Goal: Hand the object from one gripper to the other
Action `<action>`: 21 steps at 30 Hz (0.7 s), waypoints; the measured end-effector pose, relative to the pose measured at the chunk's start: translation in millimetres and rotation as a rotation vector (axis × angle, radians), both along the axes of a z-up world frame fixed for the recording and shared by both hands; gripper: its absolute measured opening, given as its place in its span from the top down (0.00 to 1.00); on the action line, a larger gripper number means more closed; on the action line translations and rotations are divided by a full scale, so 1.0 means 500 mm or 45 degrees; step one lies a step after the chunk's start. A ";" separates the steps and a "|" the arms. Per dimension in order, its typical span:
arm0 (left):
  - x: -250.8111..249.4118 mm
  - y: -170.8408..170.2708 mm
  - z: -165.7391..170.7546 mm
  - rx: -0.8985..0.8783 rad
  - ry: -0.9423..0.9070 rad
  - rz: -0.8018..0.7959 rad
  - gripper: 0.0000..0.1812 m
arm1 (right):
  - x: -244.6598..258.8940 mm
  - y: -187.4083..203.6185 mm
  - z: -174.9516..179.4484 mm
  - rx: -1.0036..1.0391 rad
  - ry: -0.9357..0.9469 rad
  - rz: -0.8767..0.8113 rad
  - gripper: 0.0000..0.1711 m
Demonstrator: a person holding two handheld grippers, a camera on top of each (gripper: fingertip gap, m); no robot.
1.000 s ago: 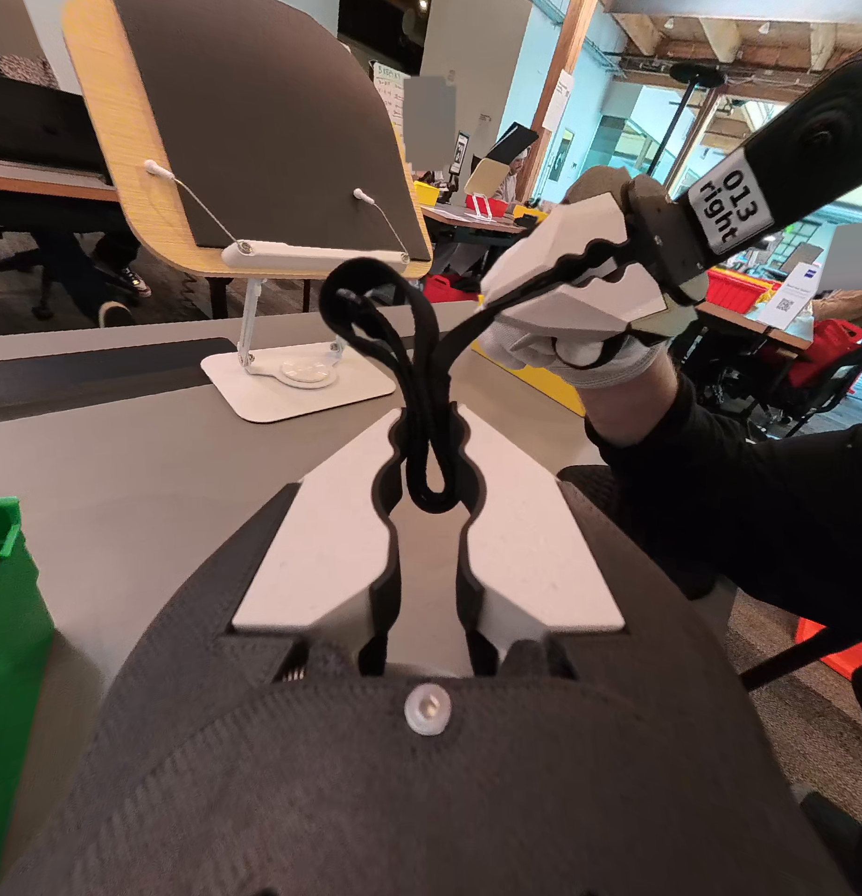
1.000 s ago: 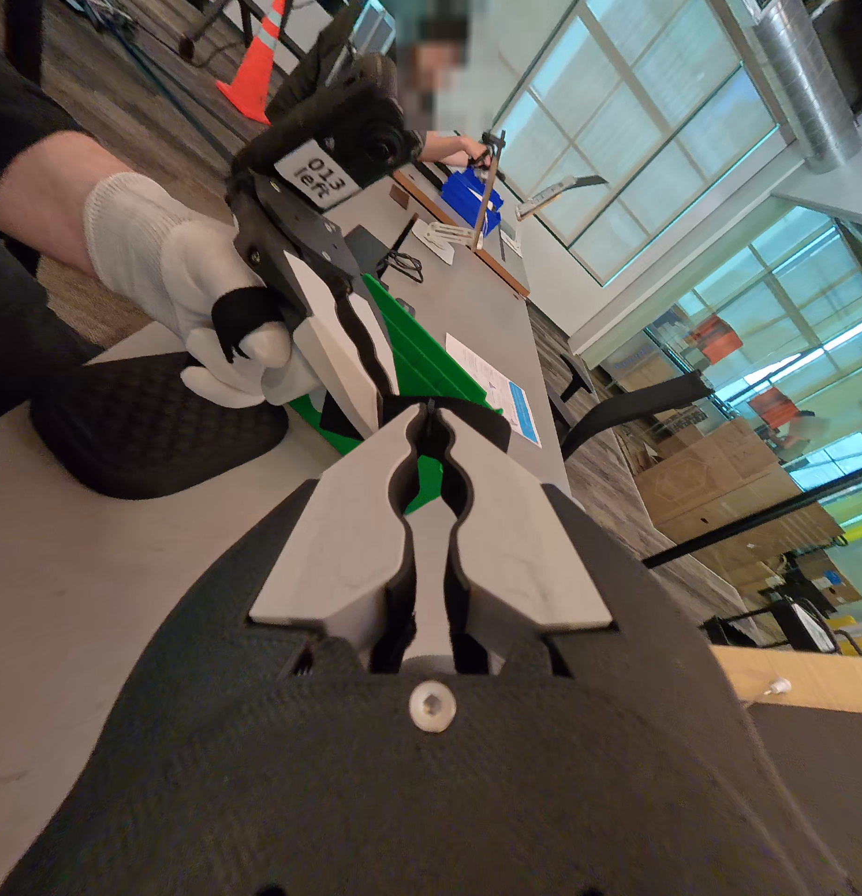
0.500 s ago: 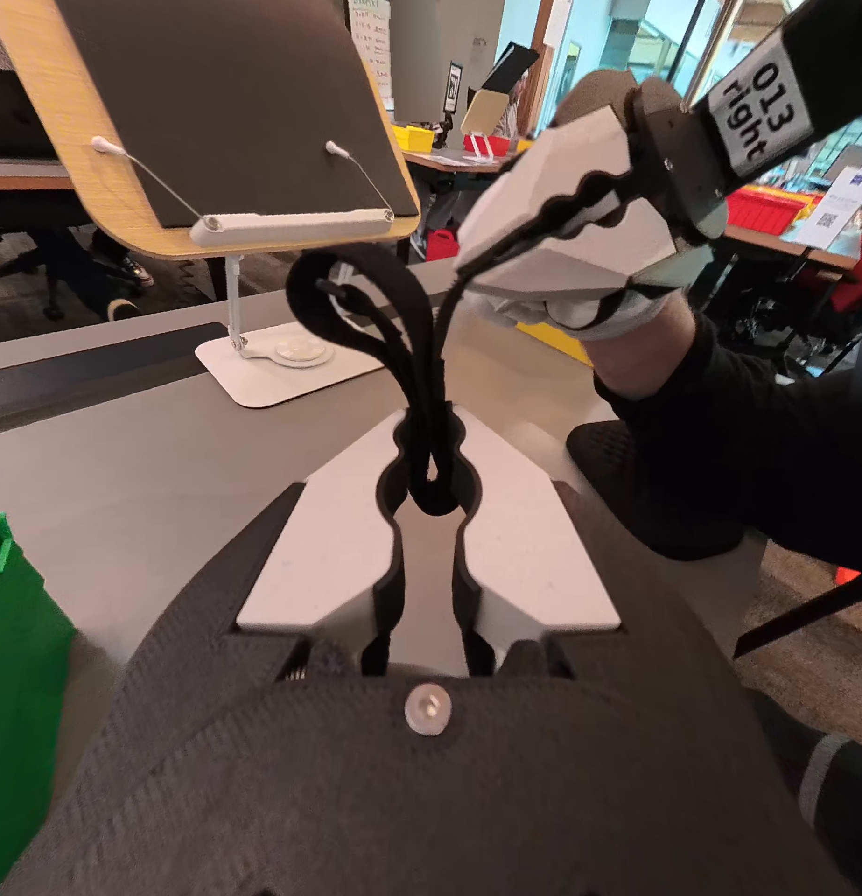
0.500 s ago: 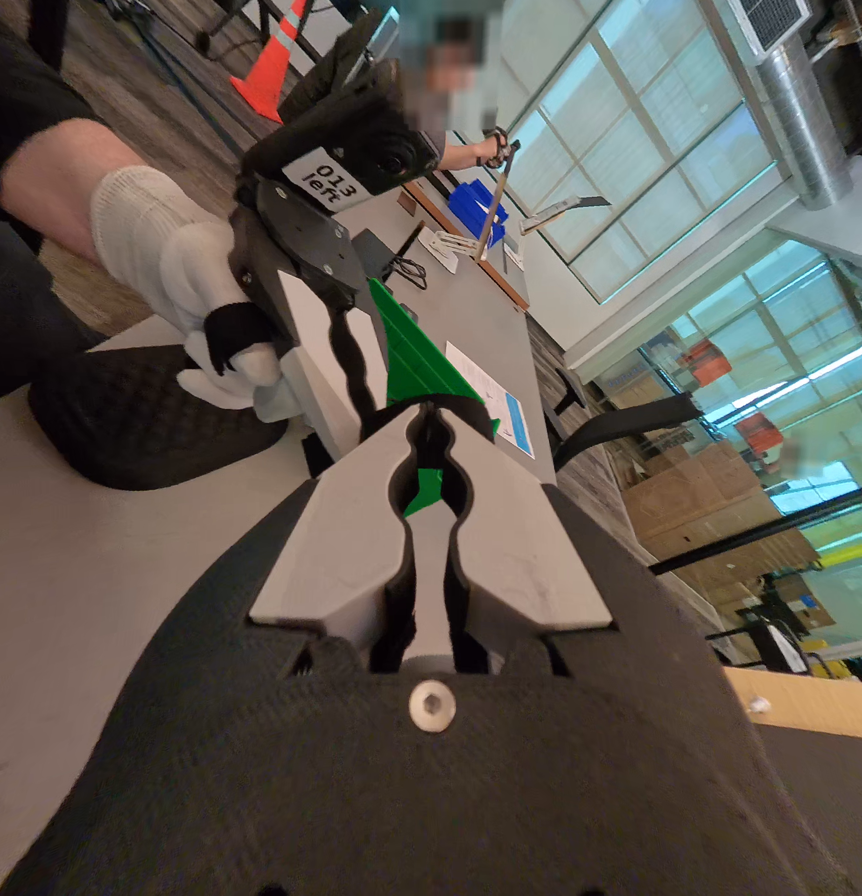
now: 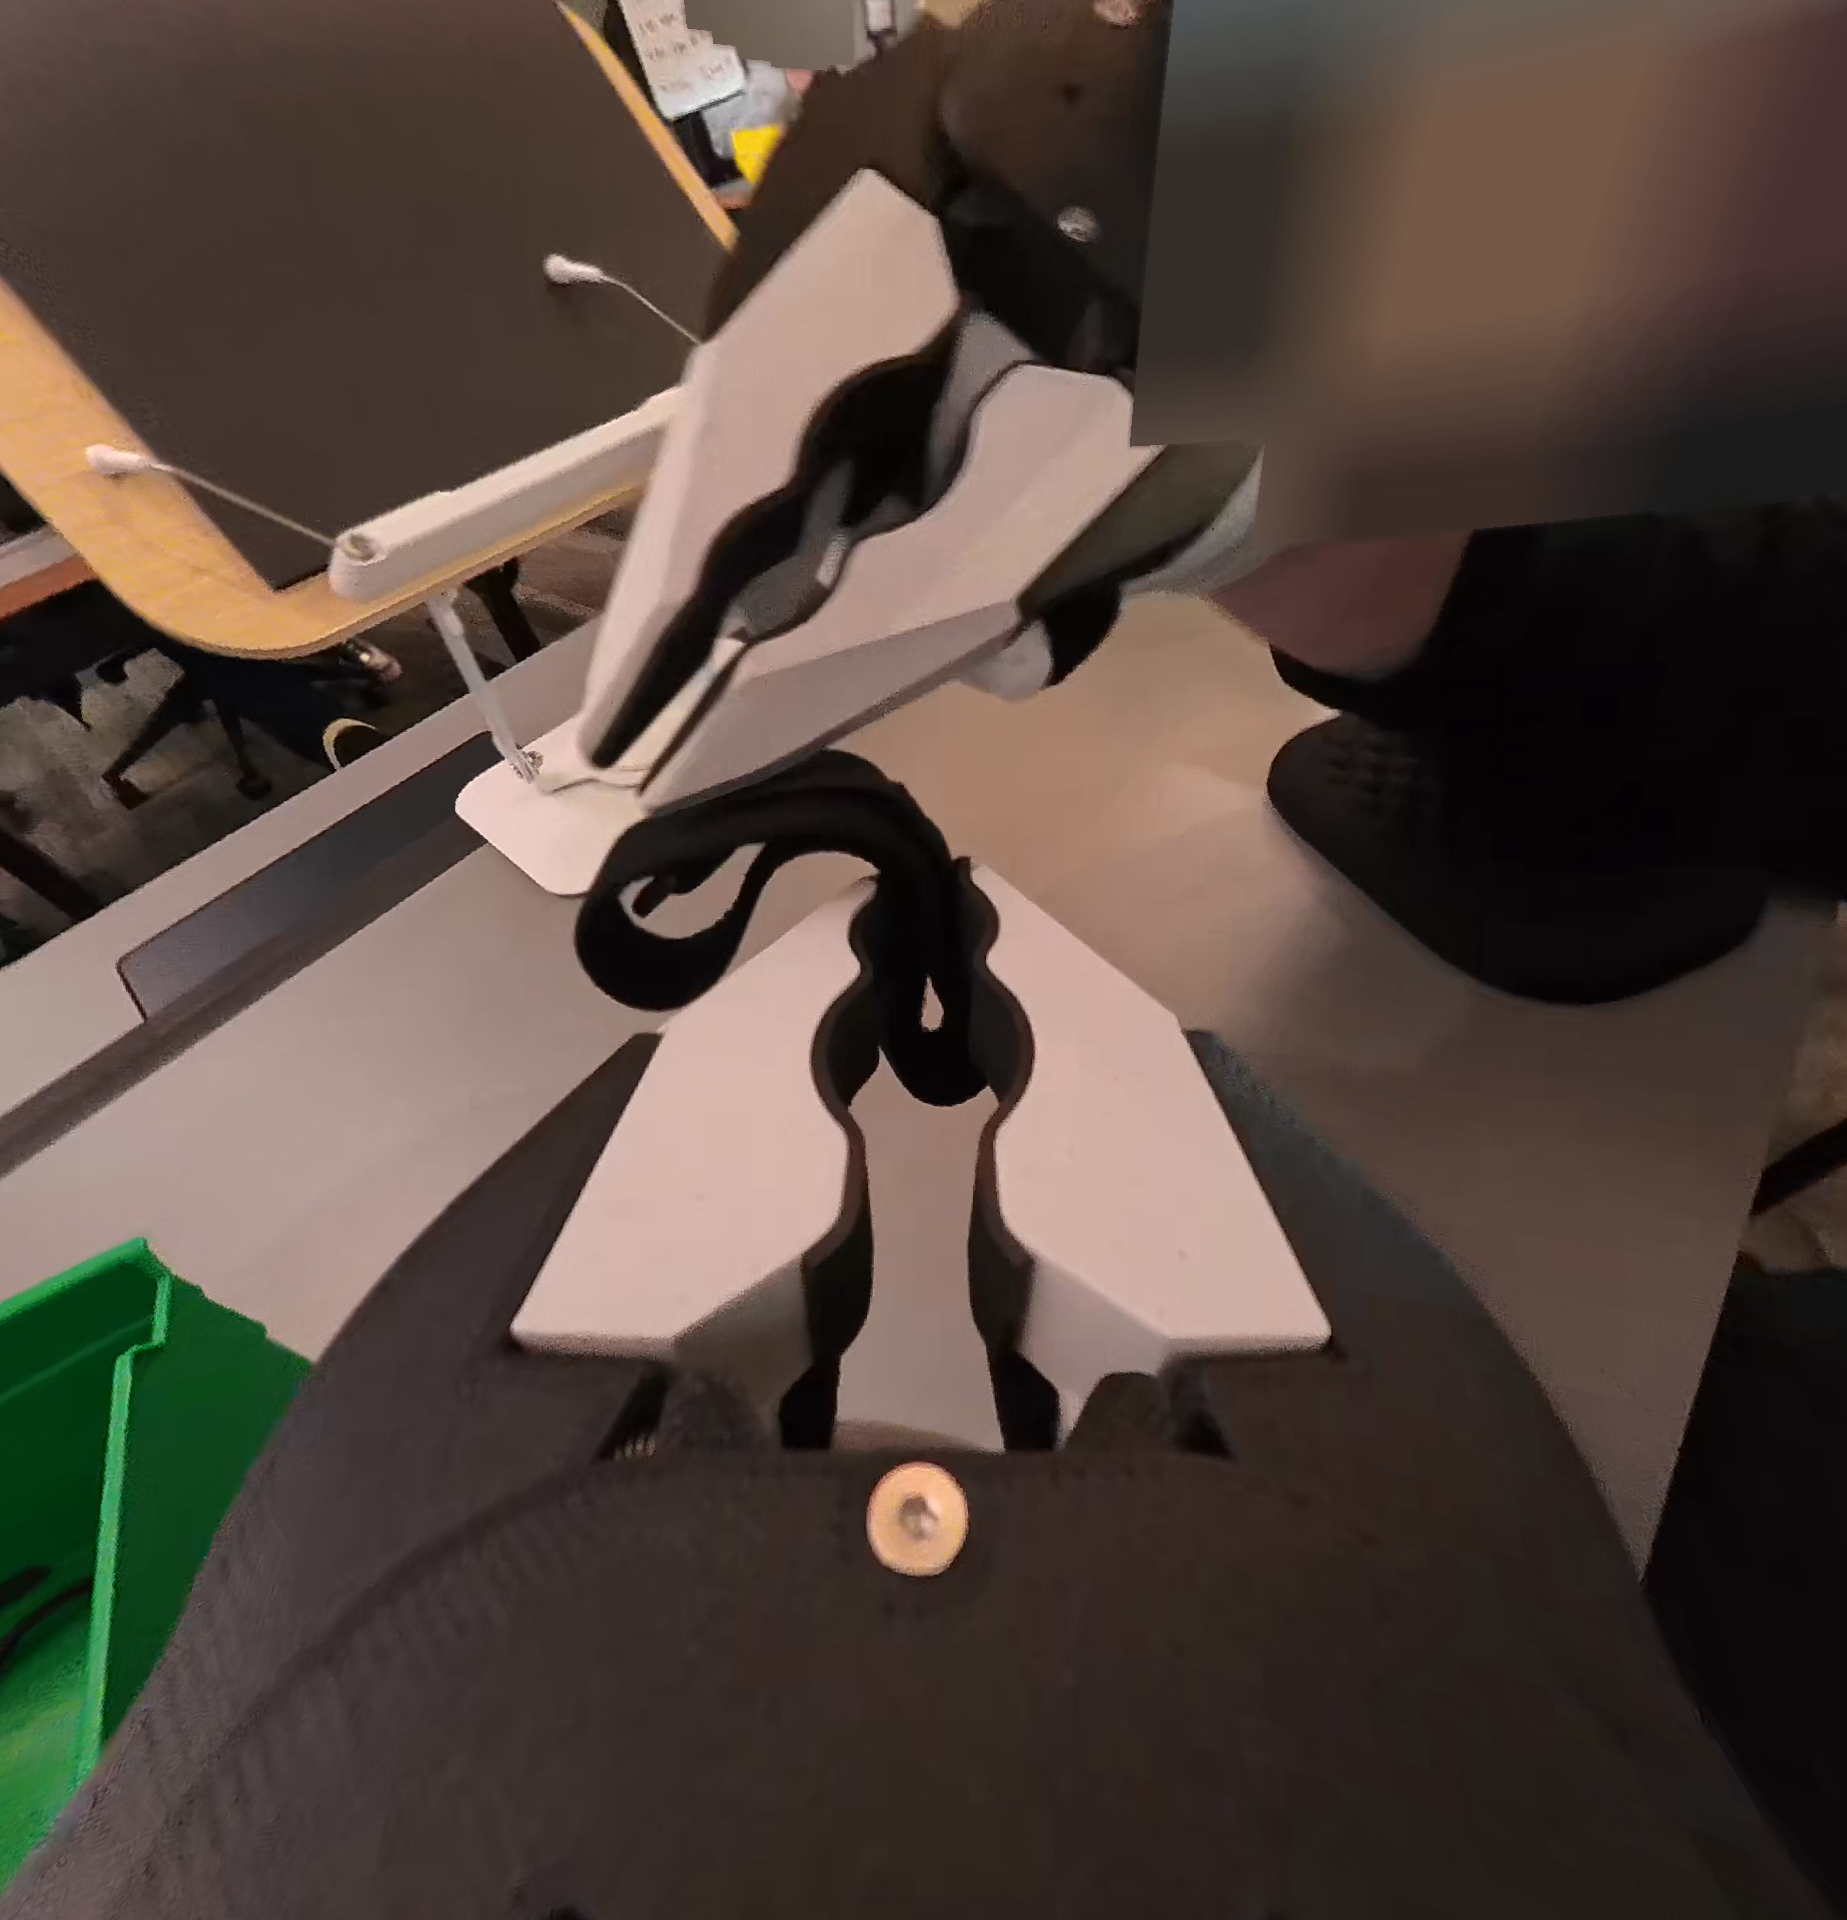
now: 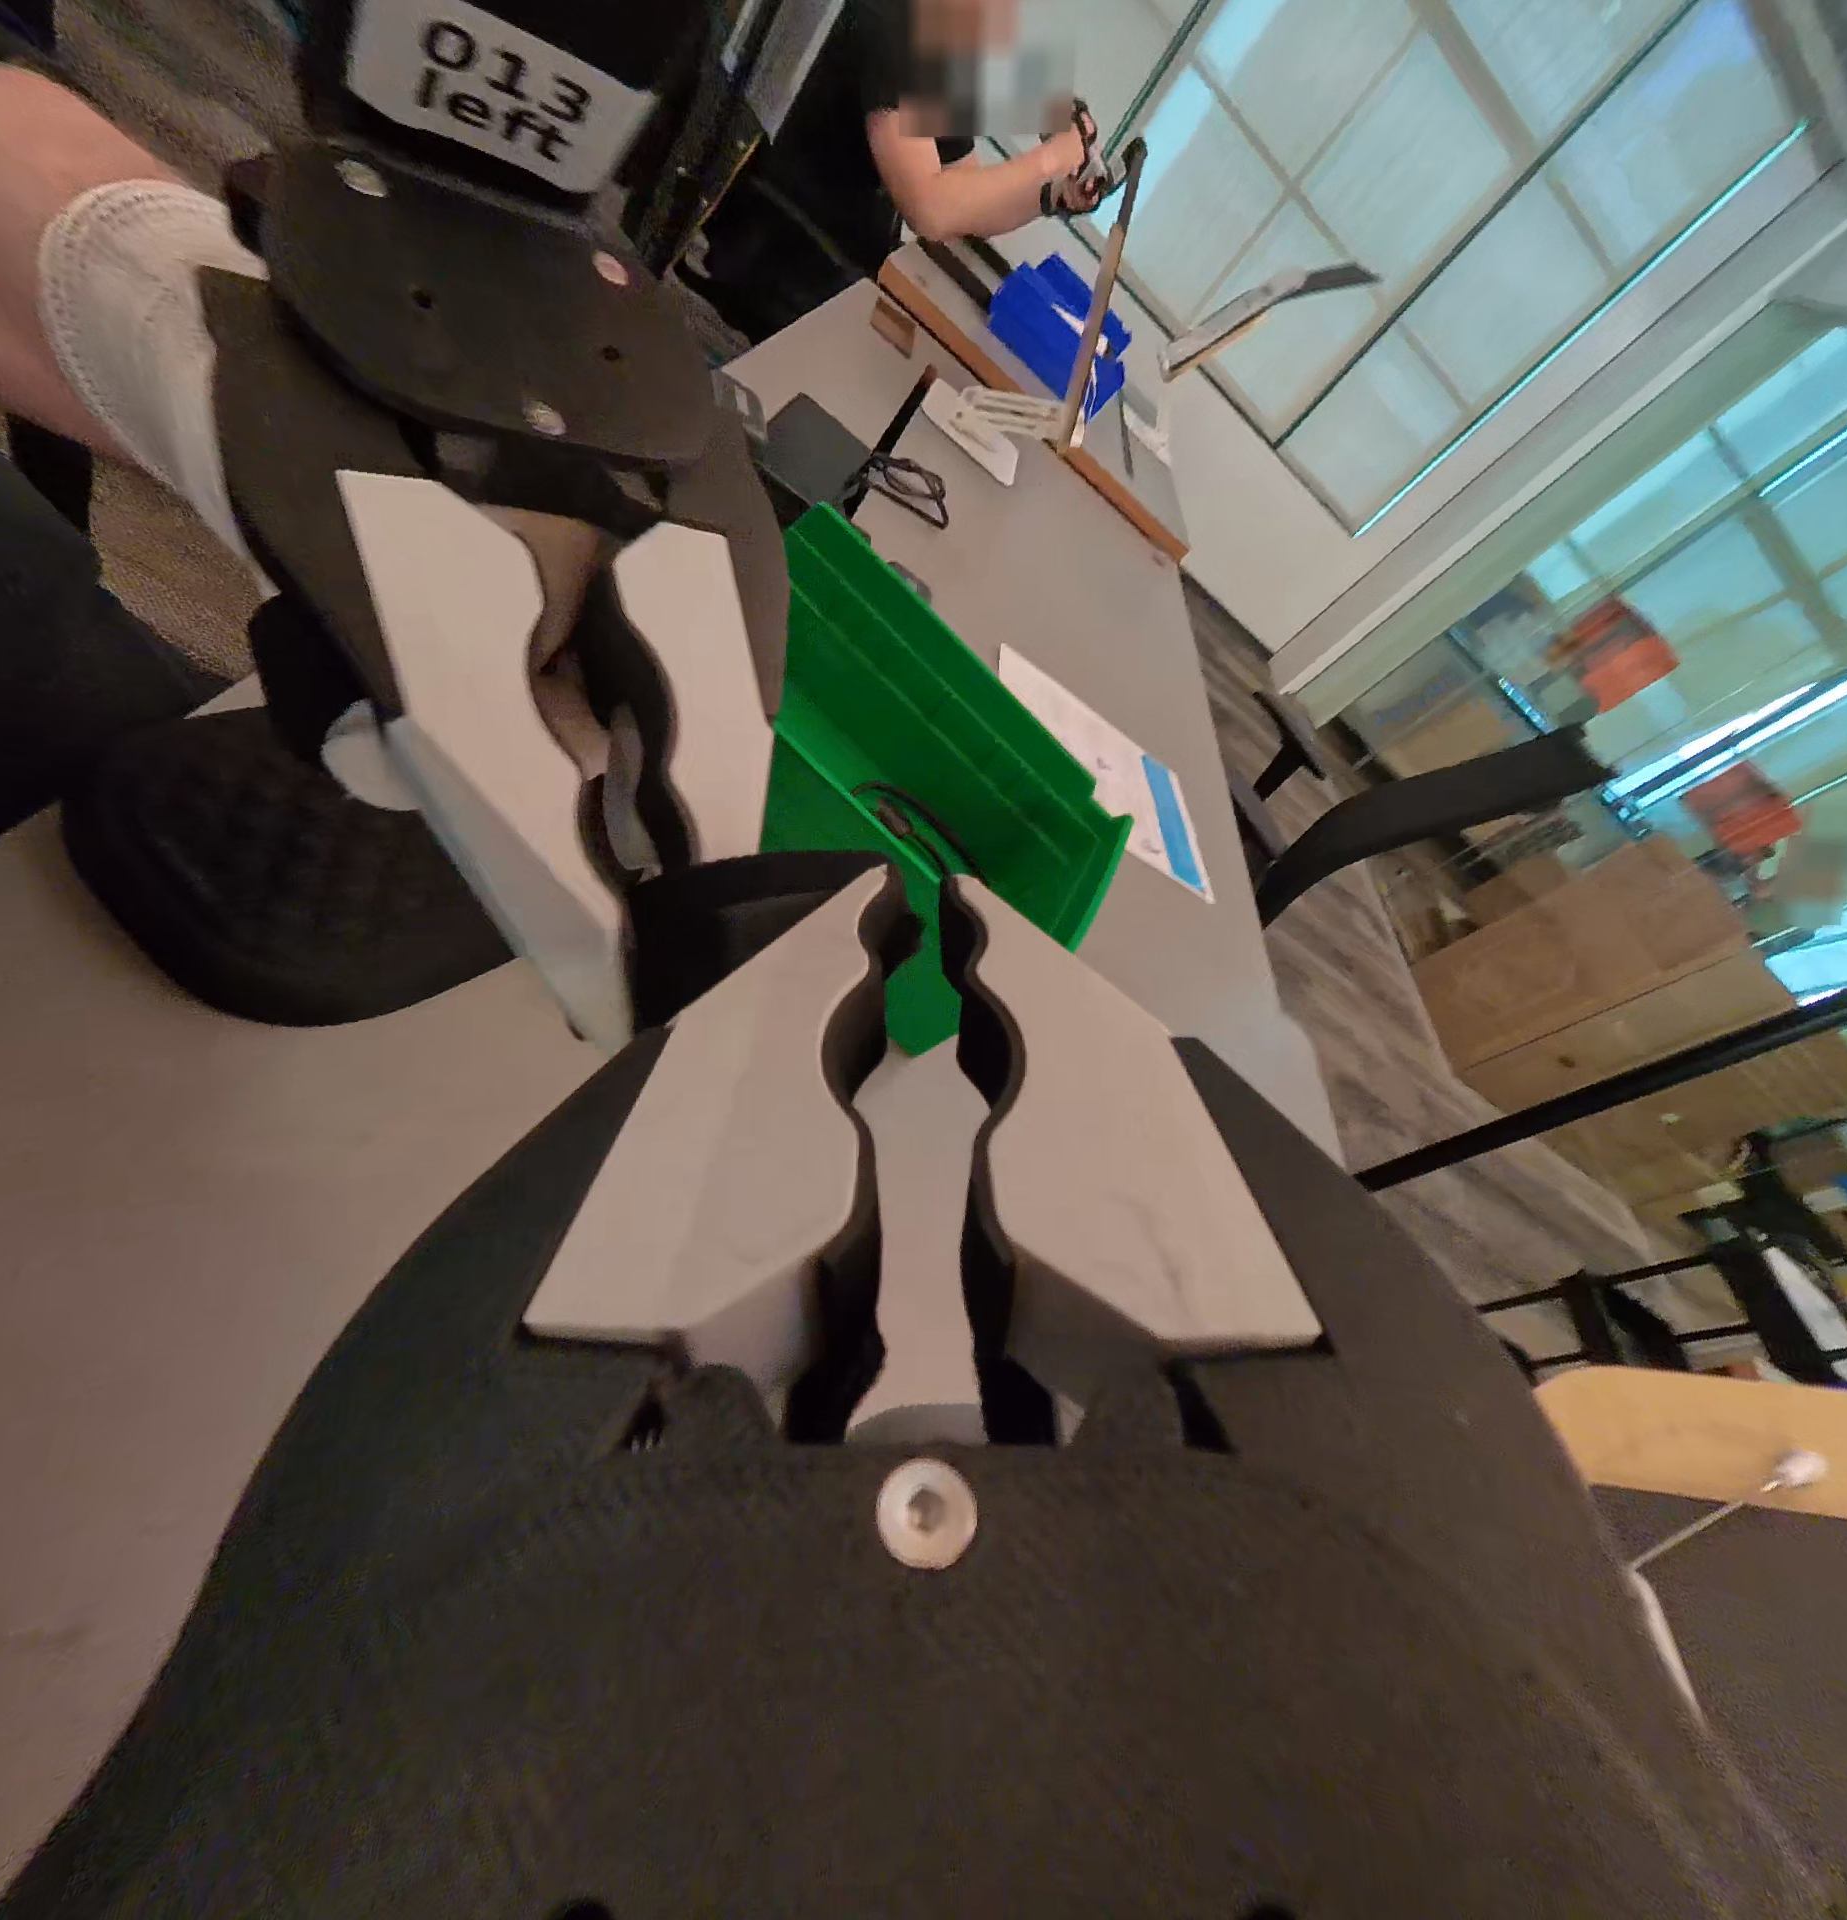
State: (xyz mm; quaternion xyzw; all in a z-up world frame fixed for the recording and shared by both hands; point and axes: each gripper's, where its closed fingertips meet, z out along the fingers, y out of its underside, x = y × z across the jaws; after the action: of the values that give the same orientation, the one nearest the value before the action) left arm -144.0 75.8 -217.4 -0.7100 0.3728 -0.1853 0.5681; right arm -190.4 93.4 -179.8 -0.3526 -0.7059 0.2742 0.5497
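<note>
A black strap, folded into loops, is pinched between the tips of my left gripper, which is shut on it above the grey table. My right gripper hangs just over the strap's upper loop with its jaws a little apart and nothing pinched between them. In the right wrist view the right gripper shows a narrow gap at its tips. The strap runs from the left gripper to behind the right gripper's left finger.
A green bin stands at the left, also in the right wrist view. A tilted dark board with a wooden edge stands on a white base behind. A black mesh pad lies at the right. A person works at a far table. The tips of one gripper are about 6 cm away from the tips of the other.
My right gripper has opened a little and let go of the strap. It has moved in close over the left gripper's tips. The strap's loop has dropped to the left.
</note>
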 end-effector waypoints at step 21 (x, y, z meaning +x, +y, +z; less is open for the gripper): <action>-0.019 0.006 0.016 0.058 -0.134 0.011 0.95 | 0.046 0.042 0.023 -0.592 -0.014 0.128 0.55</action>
State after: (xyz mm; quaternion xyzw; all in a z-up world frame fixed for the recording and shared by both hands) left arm -153.4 78.8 -209.3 -0.6879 0.3433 -0.2113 0.6036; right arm -167.2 114.5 -168.5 -0.4355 -0.6435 0.4545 0.4356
